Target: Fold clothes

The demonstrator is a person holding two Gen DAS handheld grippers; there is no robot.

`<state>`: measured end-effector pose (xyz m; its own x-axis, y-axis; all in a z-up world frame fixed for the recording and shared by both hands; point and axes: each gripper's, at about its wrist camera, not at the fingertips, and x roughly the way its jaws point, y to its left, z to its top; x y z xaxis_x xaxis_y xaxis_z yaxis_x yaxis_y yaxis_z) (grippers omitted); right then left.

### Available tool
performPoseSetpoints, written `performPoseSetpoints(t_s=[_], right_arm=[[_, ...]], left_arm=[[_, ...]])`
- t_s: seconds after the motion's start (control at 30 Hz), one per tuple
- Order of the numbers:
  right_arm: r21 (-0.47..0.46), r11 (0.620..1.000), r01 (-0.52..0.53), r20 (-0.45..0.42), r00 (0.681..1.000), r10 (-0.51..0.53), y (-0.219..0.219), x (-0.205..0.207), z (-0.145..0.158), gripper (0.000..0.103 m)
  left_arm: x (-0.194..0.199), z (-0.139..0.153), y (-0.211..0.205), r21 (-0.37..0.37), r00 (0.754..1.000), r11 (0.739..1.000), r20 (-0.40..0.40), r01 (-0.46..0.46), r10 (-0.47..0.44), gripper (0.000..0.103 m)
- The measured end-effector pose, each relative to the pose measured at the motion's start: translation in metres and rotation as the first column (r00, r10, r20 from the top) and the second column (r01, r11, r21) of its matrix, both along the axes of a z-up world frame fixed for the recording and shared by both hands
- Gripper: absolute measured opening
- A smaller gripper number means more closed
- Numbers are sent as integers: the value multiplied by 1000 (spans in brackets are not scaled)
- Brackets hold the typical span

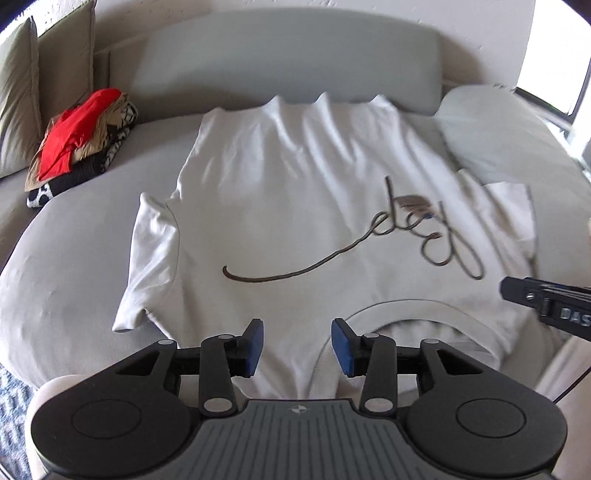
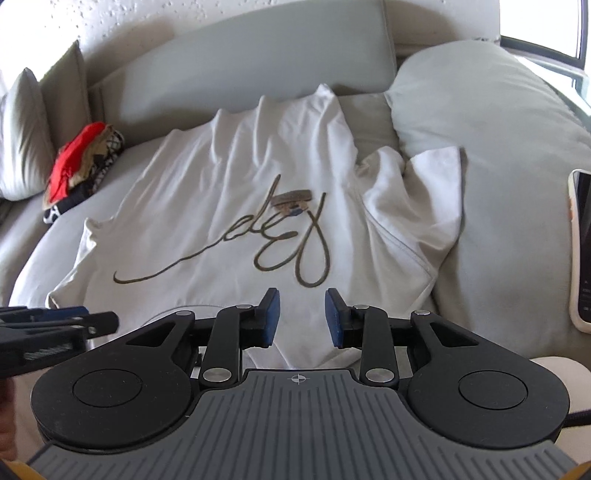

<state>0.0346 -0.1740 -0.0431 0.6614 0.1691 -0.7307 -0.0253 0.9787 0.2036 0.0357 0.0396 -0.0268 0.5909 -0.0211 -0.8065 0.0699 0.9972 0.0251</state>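
- Left gripper (image 1: 297, 347): fingers (image 1: 255, 345) parted, empty, hovering near the collar at lower centre.
- Right gripper (image 2: 302, 319): fingers (image 2: 271, 317) parted — apparently touching nothing.
- White T-shirt (image 1: 288, 192) lies spread across the frame's middle on the bed (image 1: 74, 240).

Home living room or lounge. A wide grey fabric sofa (image 1: 92, 229) with a padded grey backrest (image 1: 288, 59) is filling both views. Olive-beige throw cushions (image 1: 22, 92) are leaning at its left end, a plump pale grey pillow (image 2: 480, 110) is lying at its right. A small pile of red, tan and black-and-white patterned clothes (image 1: 79, 144) is sitting on the seat. Daylight is coming through a dark-framed window (image 2: 546, 40) beside a white textured wall (image 2: 147, 18).
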Motion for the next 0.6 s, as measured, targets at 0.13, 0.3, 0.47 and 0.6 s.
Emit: performPoseSetpoints(t_s=[0.13, 0.3, 0.47, 0.6], right_arm=[[4, 1000, -8, 12, 1000, 8, -2, 2, -4, 34], [-12, 1000, -24, 15, 1000, 24, -7, 4, -13, 34], [-26, 999, -37, -32, 999, 36, -12, 2, -27, 34], [-23, 998, -57, -52, 997, 56, -16, -8, -32, 34]], left_arm=[[5, -15, -7, 36, 1000, 999, -23, 1, 0, 42], [0, -24, -11, 65, 999, 998, -36, 2, 1, 44], [2, -26, -17, 99, 999, 995, -36, 11, -7, 45], [3, -25, -24, 126, 999, 992, -49, 23, -17, 45]])
